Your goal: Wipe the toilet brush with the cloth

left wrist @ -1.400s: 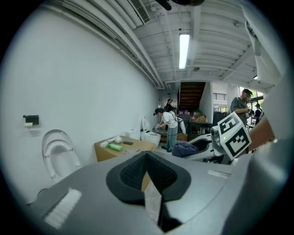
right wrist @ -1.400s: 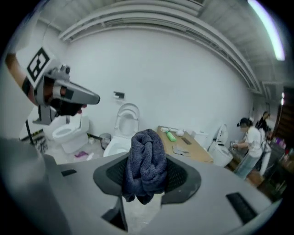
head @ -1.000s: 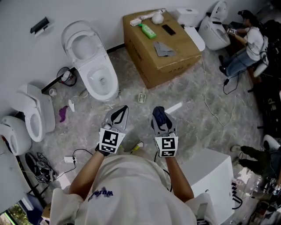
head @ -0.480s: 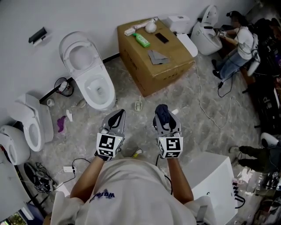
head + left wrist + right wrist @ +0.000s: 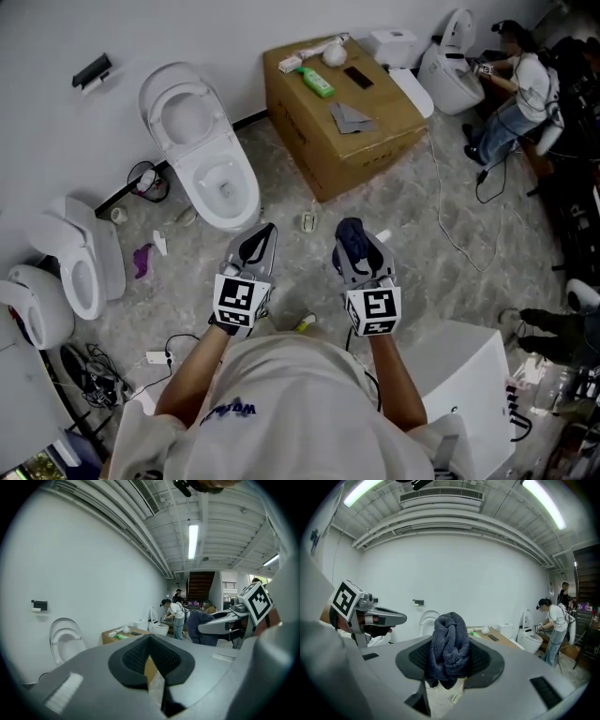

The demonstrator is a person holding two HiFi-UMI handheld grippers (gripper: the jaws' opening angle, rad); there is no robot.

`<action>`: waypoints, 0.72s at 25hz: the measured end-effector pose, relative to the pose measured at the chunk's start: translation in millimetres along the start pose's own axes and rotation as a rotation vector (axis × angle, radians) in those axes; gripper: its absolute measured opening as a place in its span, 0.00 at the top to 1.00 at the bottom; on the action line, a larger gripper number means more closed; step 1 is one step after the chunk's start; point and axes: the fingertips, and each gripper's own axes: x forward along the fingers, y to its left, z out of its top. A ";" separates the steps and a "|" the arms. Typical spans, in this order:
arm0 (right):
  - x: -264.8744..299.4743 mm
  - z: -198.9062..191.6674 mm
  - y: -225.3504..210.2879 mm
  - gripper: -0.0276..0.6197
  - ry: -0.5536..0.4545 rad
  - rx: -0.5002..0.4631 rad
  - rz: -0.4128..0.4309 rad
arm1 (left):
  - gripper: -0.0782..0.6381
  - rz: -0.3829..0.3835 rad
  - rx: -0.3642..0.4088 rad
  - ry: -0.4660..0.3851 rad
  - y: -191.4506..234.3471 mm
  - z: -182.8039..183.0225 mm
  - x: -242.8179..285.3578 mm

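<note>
My right gripper [image 5: 353, 246] is shut on a bunched dark blue knitted cloth [image 5: 351, 234], which bulges out past the jaws; in the right gripper view the cloth [image 5: 449, 639] fills the gap of the right gripper [image 5: 450, 663]. My left gripper [image 5: 255, 246] hangs beside it over the marble floor, shut with nothing in it, its pads meeting in the left gripper view [image 5: 150, 641]. A white long-handled thing with a round head [image 5: 330, 52], possibly the toilet brush, lies on the far edge of the cardboard box [image 5: 361, 141], well beyond both grippers.
An open white toilet [image 5: 211, 159] stands ahead to the left. On the box lie a green bottle [image 5: 317, 82] and a grey rag [image 5: 352, 117]. More toilets [image 5: 80, 258] sit at the left, a white cabinet [image 5: 459, 375] at the right. A person [image 5: 525, 84] works at the far right.
The head view has shifted a little. Both grippers stay side by side over the floor, and the cloth stays in the right one.
</note>
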 end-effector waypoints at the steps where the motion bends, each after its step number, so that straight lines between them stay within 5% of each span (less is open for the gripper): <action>1: -0.3 1.5 1.7 0.69 0.001 -0.005 0.001 | 0.89 -0.003 0.001 0.004 0.9 -0.3 -0.9; 18: -5.1 14.1 8.5 0.71 0.003 -0.036 -0.042 | 0.89 -0.064 0.023 0.019 3.5 -0.7 -3.5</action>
